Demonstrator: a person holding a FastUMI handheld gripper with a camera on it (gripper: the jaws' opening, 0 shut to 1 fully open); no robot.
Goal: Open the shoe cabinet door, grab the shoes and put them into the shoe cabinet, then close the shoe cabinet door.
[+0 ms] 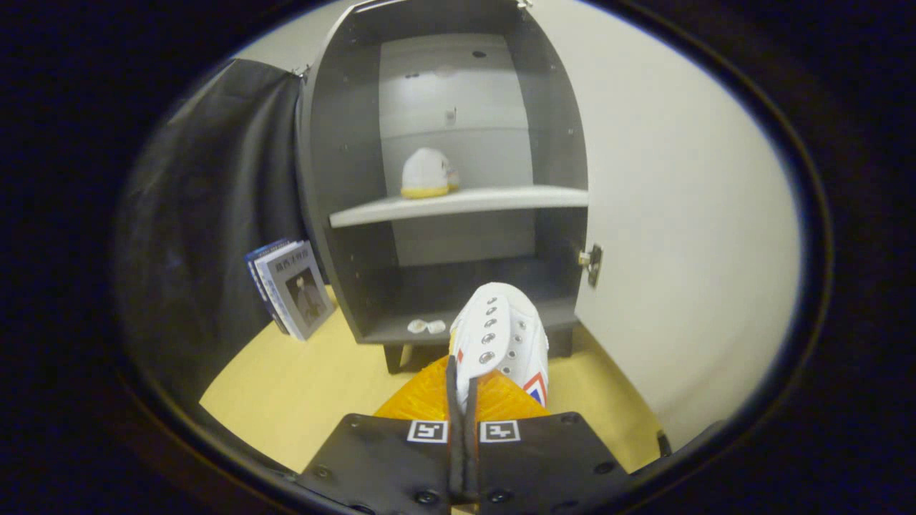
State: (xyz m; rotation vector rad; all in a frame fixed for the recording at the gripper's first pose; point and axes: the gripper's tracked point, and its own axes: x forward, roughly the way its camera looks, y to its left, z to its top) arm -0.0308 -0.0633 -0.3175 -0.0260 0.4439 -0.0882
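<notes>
Right now my gripper (464,390) has its fingers pressed almost together, pinching the edge of a white shoe (501,336) at the lower centre of the frame. That shoe shows metal eyelets and a red and blue stripe on its side; I can read no brand on it. Ahead stands the shoe cabinet (451,179), its door (680,236) swung wide at the right. A second shoe (428,174) sits on the middle shelf (458,202). Some small pale thing (426,326) lies on the bottom shelf, too small to tell. Books (293,287) lean at the cabinet's left on the yellow floor (308,386); their cover writing is too small to read.
</notes>
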